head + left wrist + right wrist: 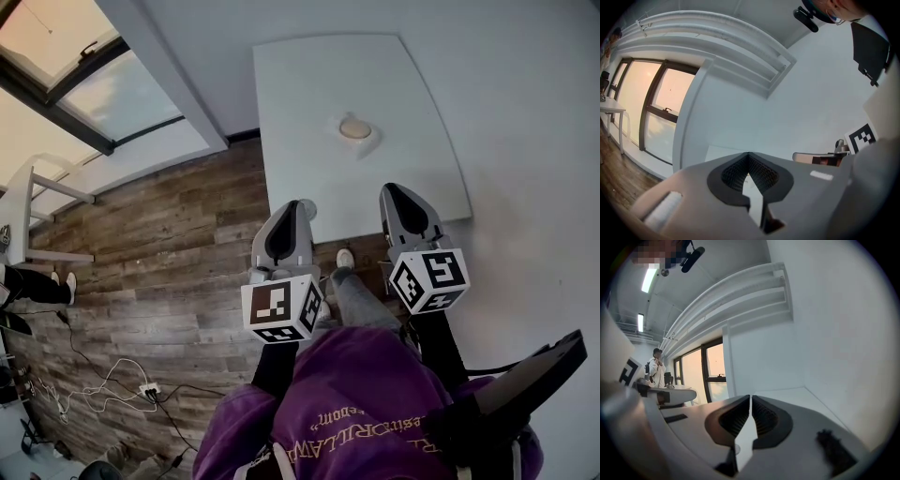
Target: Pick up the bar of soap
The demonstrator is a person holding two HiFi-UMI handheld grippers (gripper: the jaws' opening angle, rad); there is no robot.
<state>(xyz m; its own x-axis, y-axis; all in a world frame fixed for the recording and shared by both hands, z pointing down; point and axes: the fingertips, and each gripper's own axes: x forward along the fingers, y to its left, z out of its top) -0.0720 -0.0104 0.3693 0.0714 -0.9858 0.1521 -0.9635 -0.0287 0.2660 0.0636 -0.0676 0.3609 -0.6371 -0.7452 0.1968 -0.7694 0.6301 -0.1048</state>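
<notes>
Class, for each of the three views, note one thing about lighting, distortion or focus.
Head view: soft, even light on the white table, only a faint shadow around the bar of soap. Left gripper view: fisheye bends the white mouldings into arcs, corners go black, the window glows warm orange. Right gripper view: same curving; the close right tool looks slightly soft.

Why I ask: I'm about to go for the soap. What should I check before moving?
1. Bar of soap in view on the table: ok.
2. Left claw open for a grasp: not ok, shut and empty.
3. Right claw open for a grasp: not ok, shut and empty.
4. Tabletop between claws and soap free of other things: ok.
5. Soap loose enough to lift: cannot tell.
</notes>
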